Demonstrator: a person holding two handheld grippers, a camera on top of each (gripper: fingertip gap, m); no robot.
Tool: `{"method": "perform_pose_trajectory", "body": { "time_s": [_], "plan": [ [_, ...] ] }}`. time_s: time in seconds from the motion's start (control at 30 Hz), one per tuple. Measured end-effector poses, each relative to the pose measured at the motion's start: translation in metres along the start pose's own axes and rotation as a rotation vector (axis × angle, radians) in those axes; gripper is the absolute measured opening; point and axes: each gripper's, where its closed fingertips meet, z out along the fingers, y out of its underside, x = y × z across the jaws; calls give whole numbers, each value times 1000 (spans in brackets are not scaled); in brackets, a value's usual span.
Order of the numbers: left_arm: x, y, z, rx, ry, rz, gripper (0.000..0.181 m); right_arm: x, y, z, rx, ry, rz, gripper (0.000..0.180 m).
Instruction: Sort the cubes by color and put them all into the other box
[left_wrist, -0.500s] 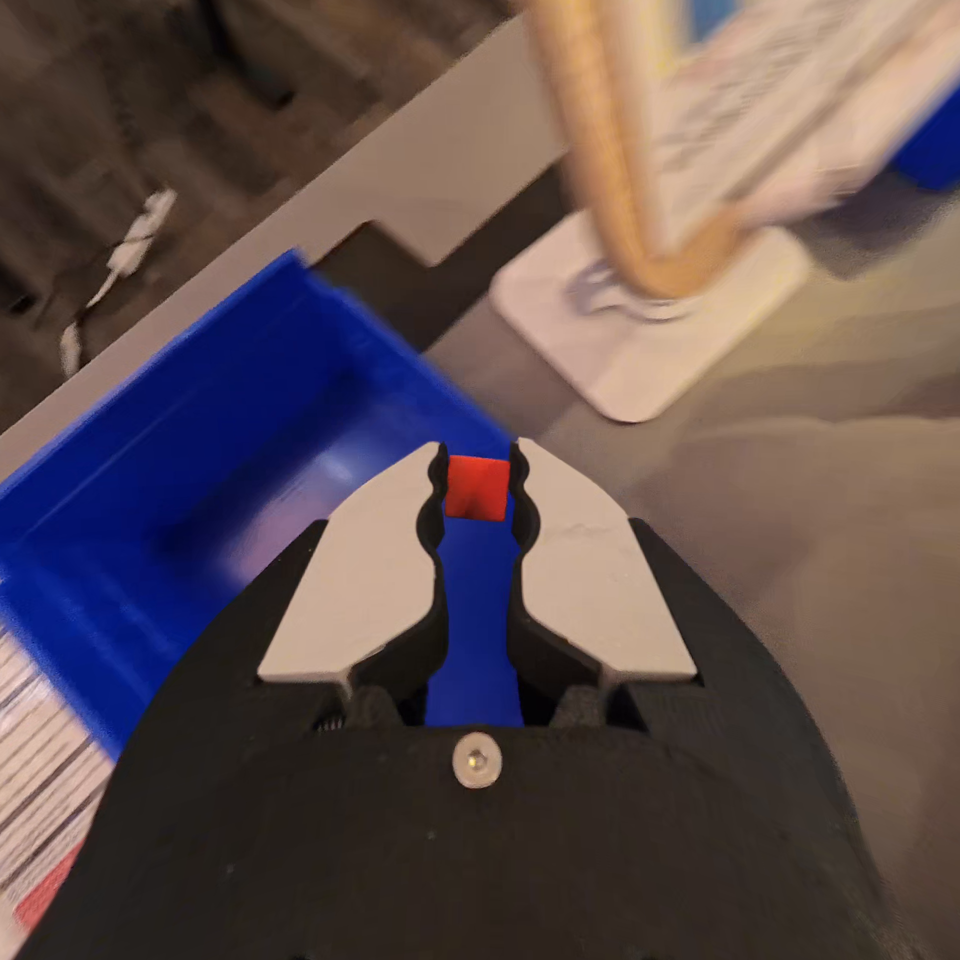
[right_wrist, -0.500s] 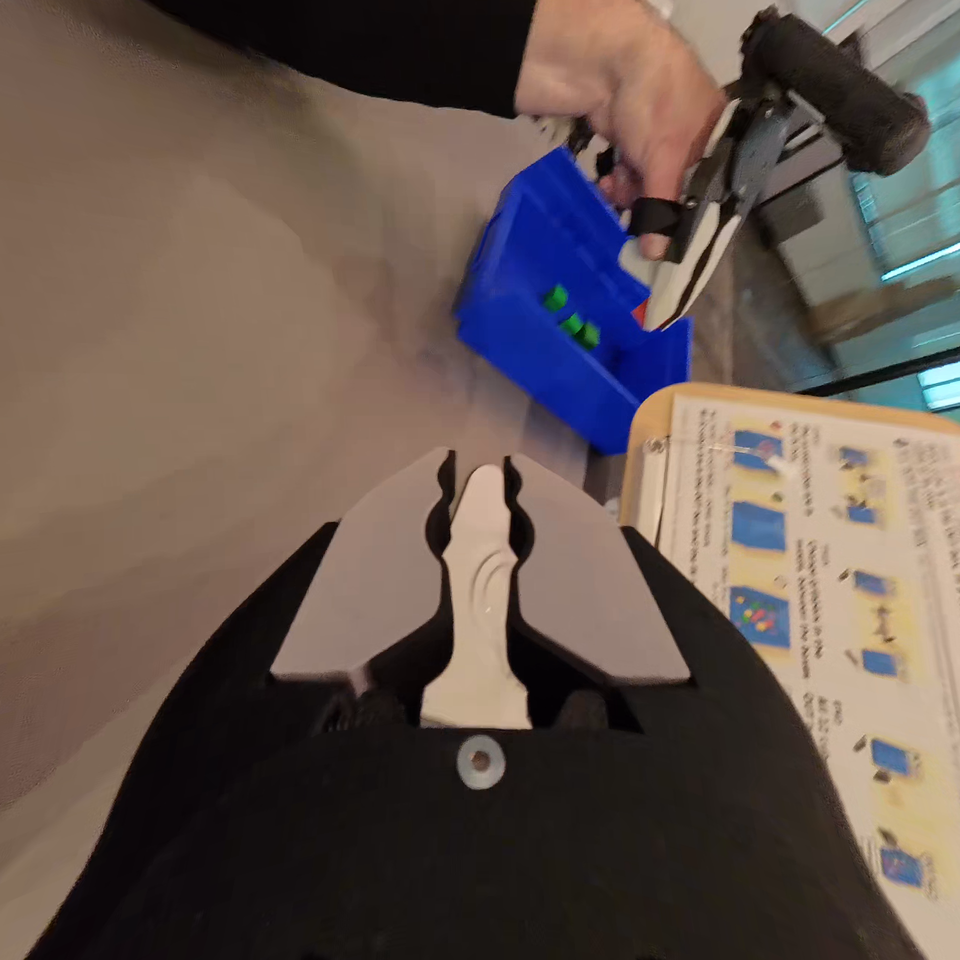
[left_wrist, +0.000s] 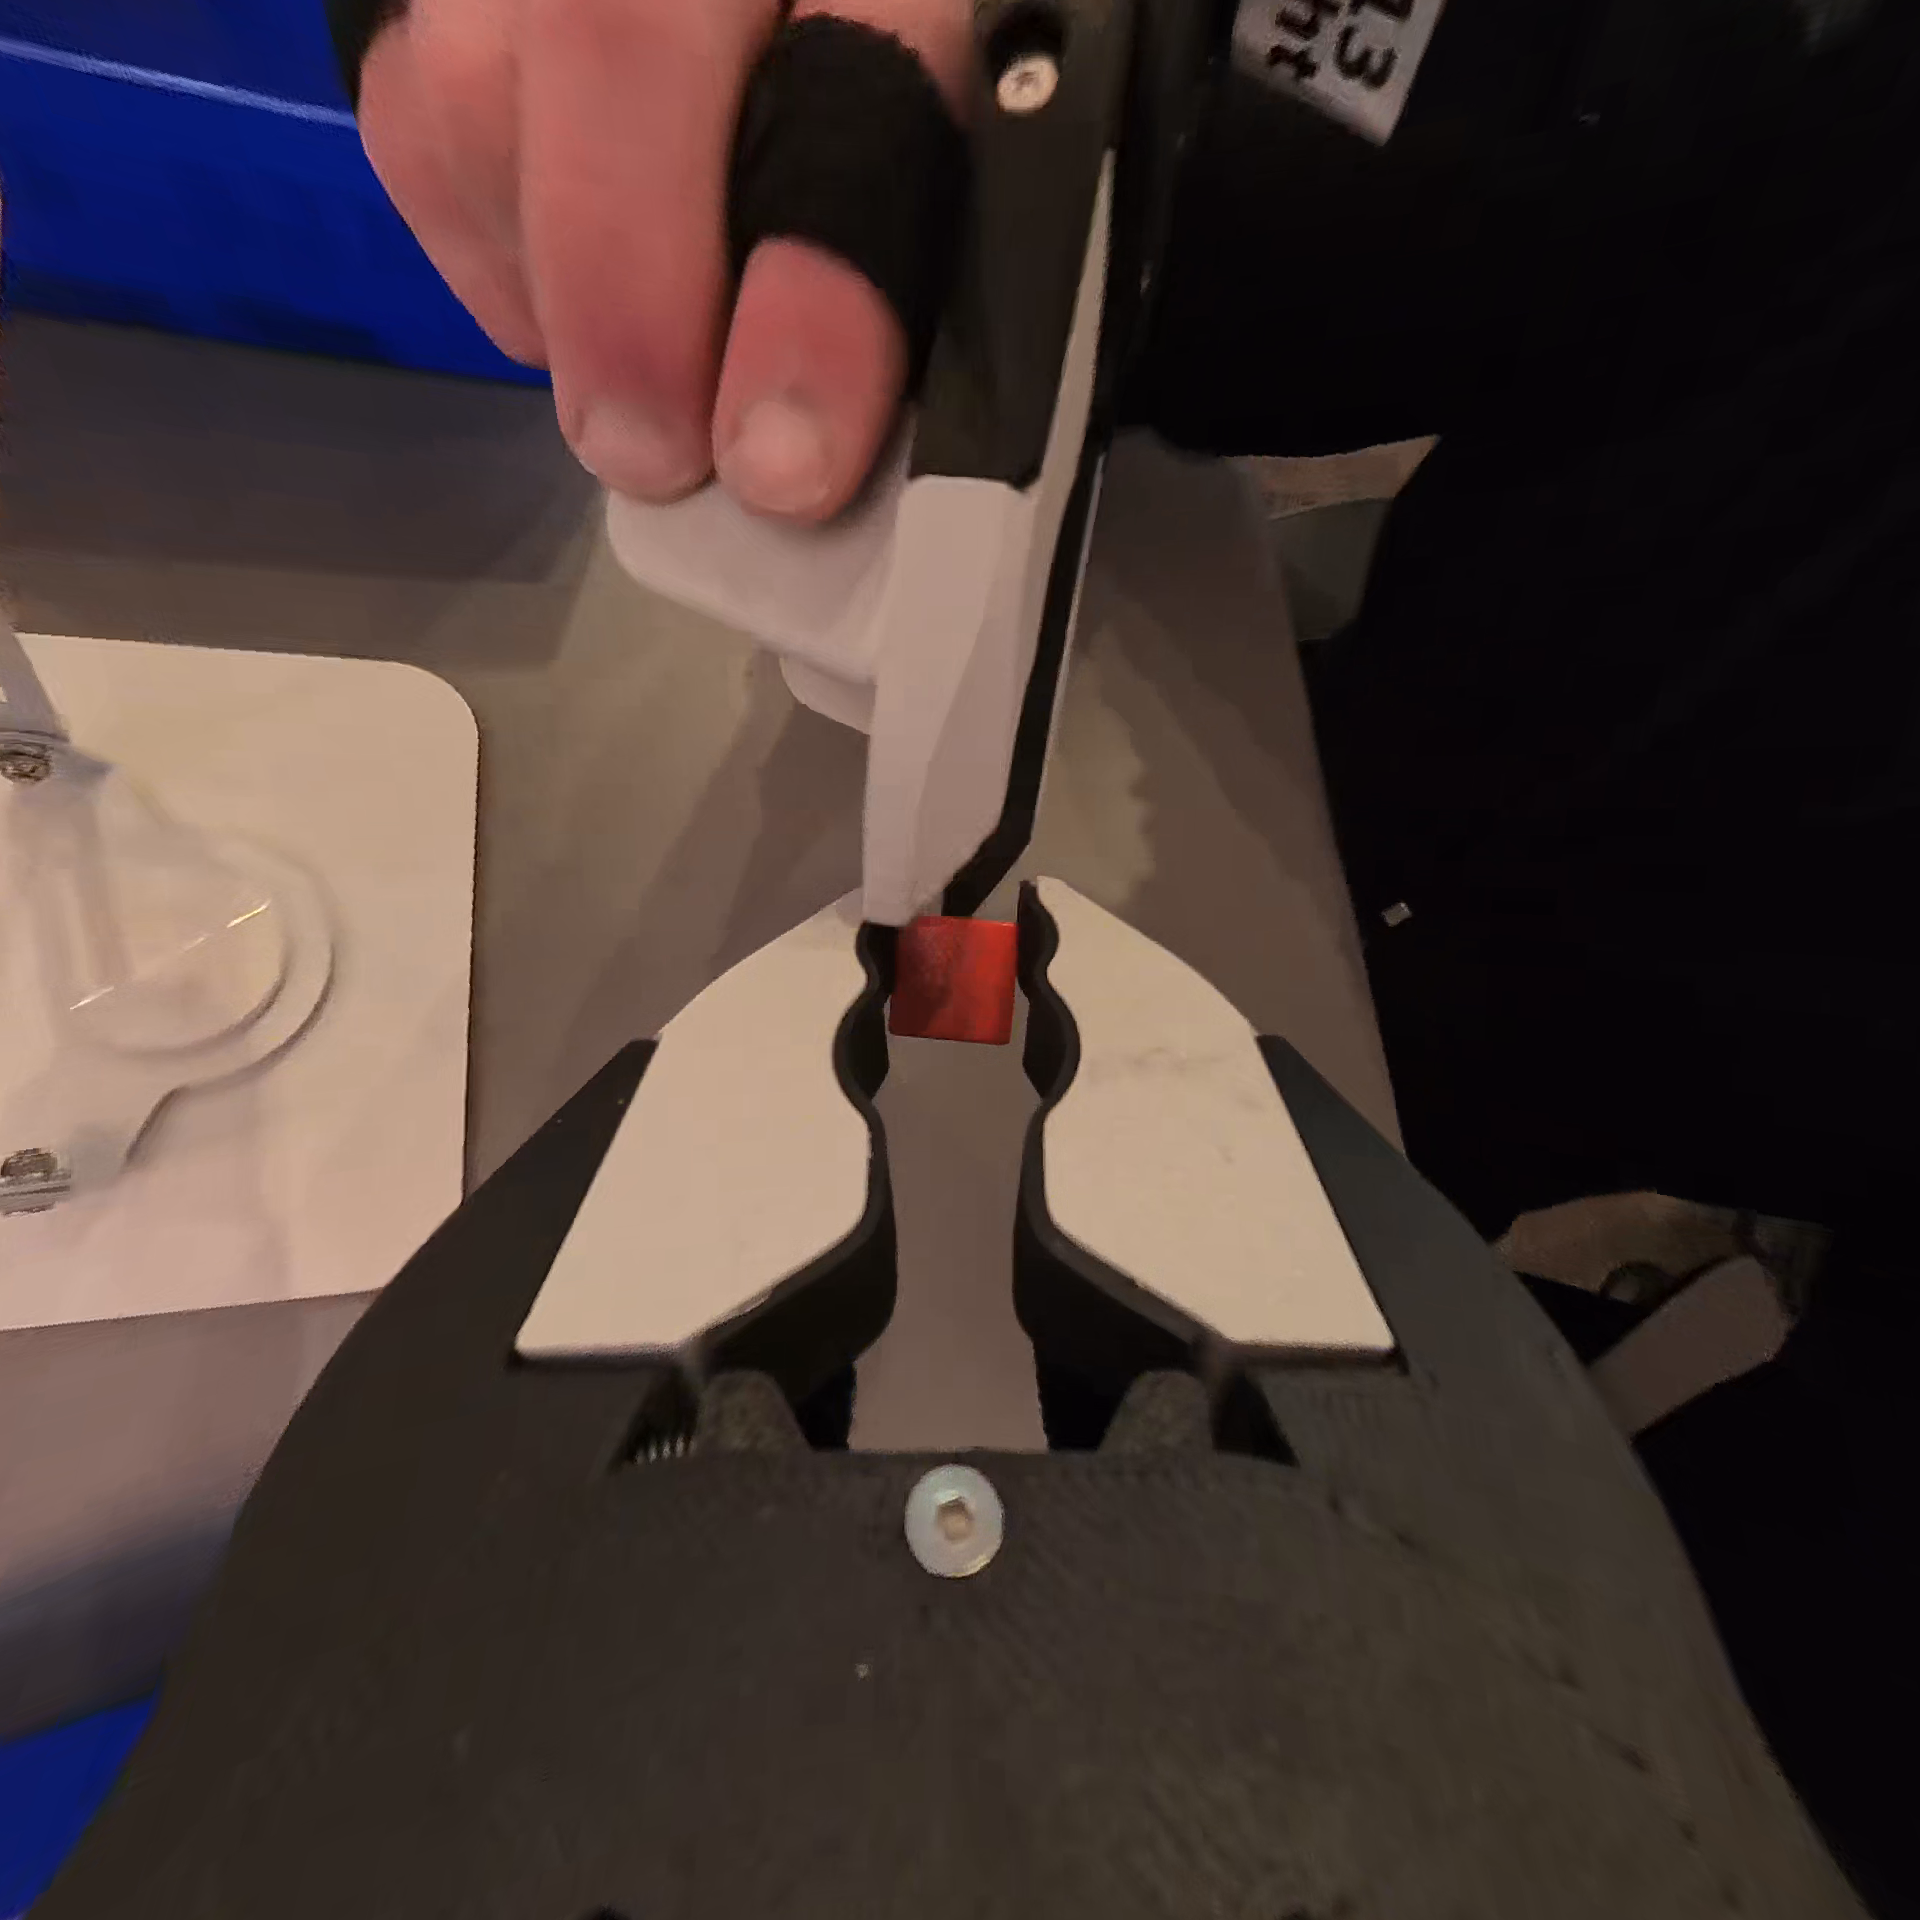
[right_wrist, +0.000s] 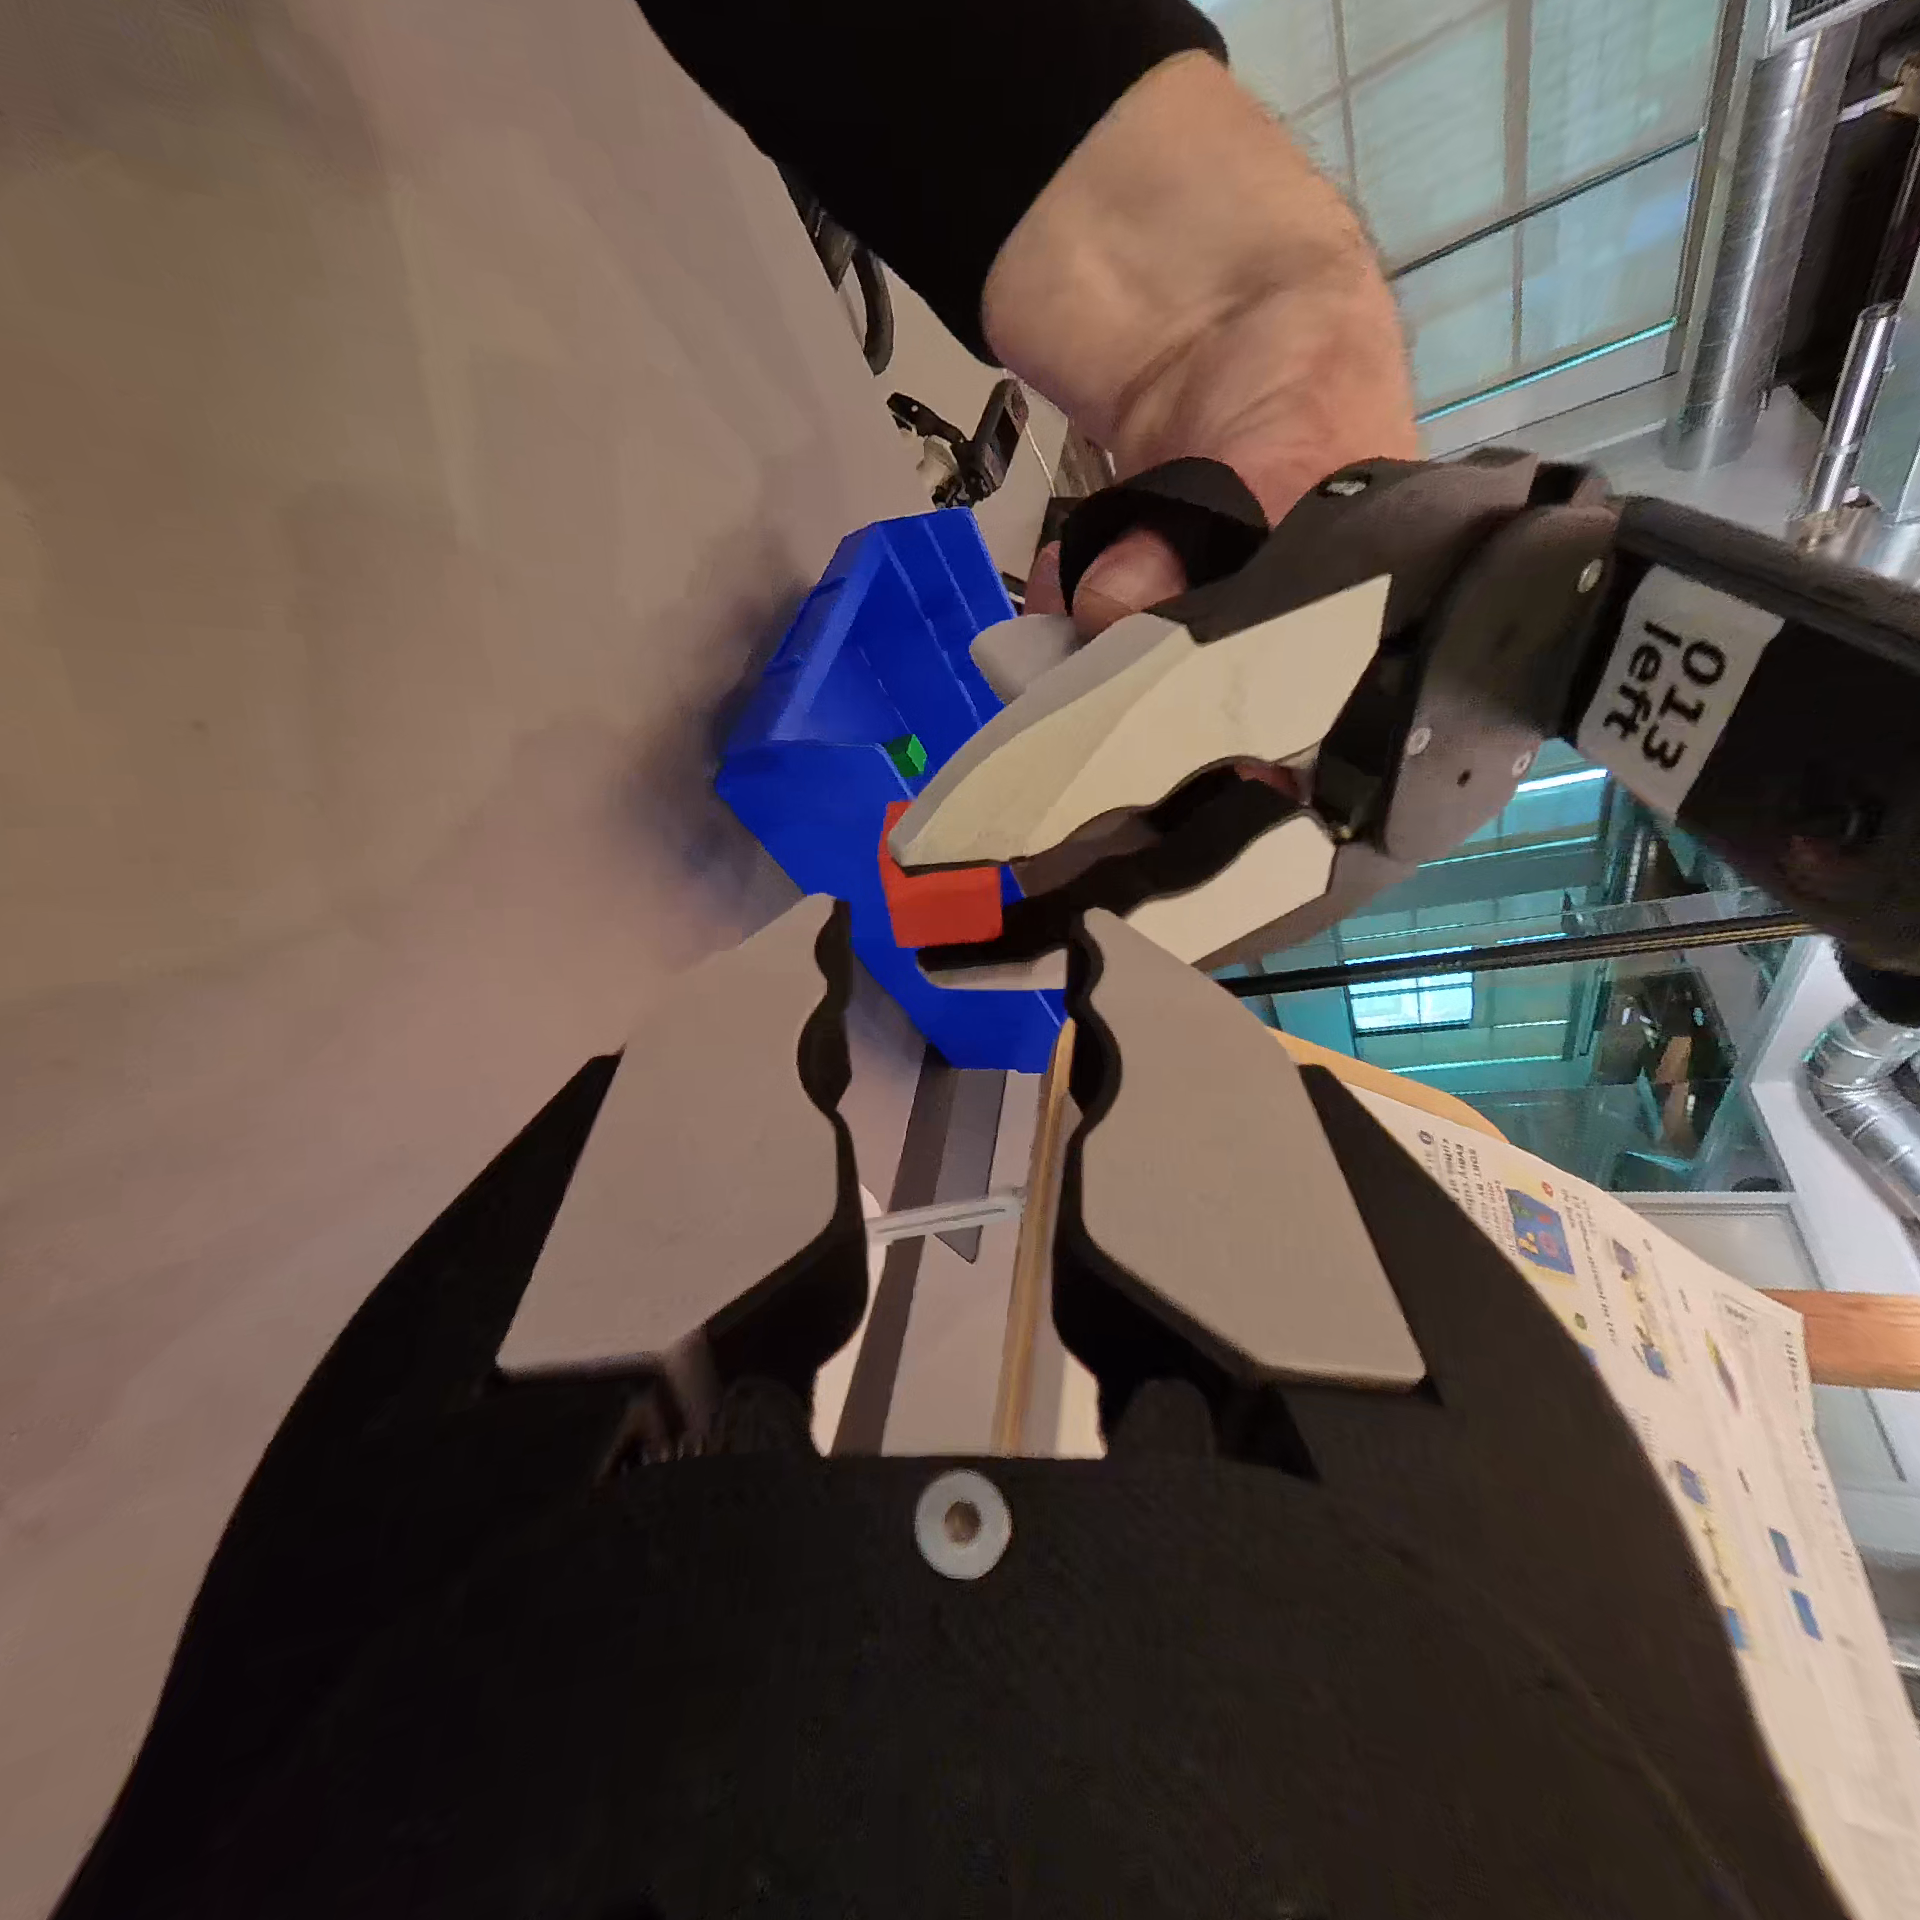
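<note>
My left gripper (left_wrist: 948, 914) is shut on a small red cube (left_wrist: 951, 982), held at its fingertips above the grey table. My right gripper (right_wrist: 956, 930) is open and empty, and its tips are right at the cube (right_wrist: 940, 899). In the left wrist view the right gripper (left_wrist: 940, 896) comes down from above in a person's hand and almost touches the cube's top. In the right wrist view the left gripper (right_wrist: 920, 904) comes in from the right. Behind it stands a blue box (right_wrist: 821, 727) with a green cube (right_wrist: 907, 753) inside.
A white base plate (left_wrist: 260, 935) of a stand lies on the table to the left. A clipboard with a printed sheet (right_wrist: 1610, 1403) stands at the right. A blue box wall (left_wrist: 156, 208) is at the far left. The table edge (left_wrist: 1320, 727) runs close on the right. The grippers are tip to tip, or close to it.
My left gripper has swung away from over the blue box with the red cube. My right gripper has opened wider and closed in, so the two grippers now meet at the cube.
</note>
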Motion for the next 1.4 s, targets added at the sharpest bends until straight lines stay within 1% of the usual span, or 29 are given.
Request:
{"method": "perform_pose_trajectory", "body": {
  "time_s": [0.03, 0.13, 0.2, 0.27, 0.33, 0.4, 0.5, 0.57, 0.7, 0.77, 0.83, 0.87, 0.93, 0.97, 1.07, 1.13, 1.2, 1.3, 1.4],
  "plan": [
    [0, -1, 3, -19, 4, 4, 22, 0, 0, -2, -5, 1, -12, 38],
    [2, -15, 2, 43, 44, -7, 22, 1, -9, -10, 34, -6, -18, 34],
    [2, -17, 3, 36, 44, 4, 22, 2, -8, -11, 8, 2, -34, 34],
    [6, -22, 4, 67, 77, 5, 22, 2, -7, -11, 8, -5, -26, 34],
    [8, -21, 8, 66, 107, 24, 22, 0, -7, -11, 10, -16, -21, 31],
    [12, -27, 9, 101, 144, 25, 22, -2, -5, -8, -2, -24, -12, 23],
    [15, -23, 15, 62, 153, 48, 21, -8, -7, -5, 3, -59, 6, 23],
    [13, -28, 11, 108, 153, 36, 22, -3, -5, -6, -33, -44, 18, 23],
    [10, -31, 10, 127, 128, 49, 24, -1, -3, -10, -44, -52, 34, 23],
    [7, -33, 1, 163, 127, 35, 26, 2, -2, -16, -40, -49, 47, 23],
    [-1, -34, -11, 197, 65, 34, 26, 7, 2, -24, -62, -44, 56, 23],
    [-5, -31, -17, 198, 18, 40, 21, 9, 3, -31, -63, -47, 68, 23],
    [-12, -30, -29, 217, -92, 68, 1, 13, 9, -48, -84, -62, 108, 23],
    [-13, -29, -34, 231, -134, 80, 0, 17, 16, -58, -106, -58, 119, 23],
    [-26, -24, -44, 224, -316, 89, 0, 23, 48, -92, -203, -61, 192, 23],
    [-25, -24, -42, 220, -360, 105, 0, 24, 73, -117, -273, -67, 250, 23],
    [-33, -22, -41, 185, -452, 108, 0, 22, 97, -142, -336, -78, 315, 23],
    [-38, -24, -31, 131, -529, 125, 0, 10, 131, -174, -434, -127, 420, 23],
    [-39, -28, -19, 59, -543, 153, 0, -10, 162, -201, -518, -192, 529, 23]
  ]
}}
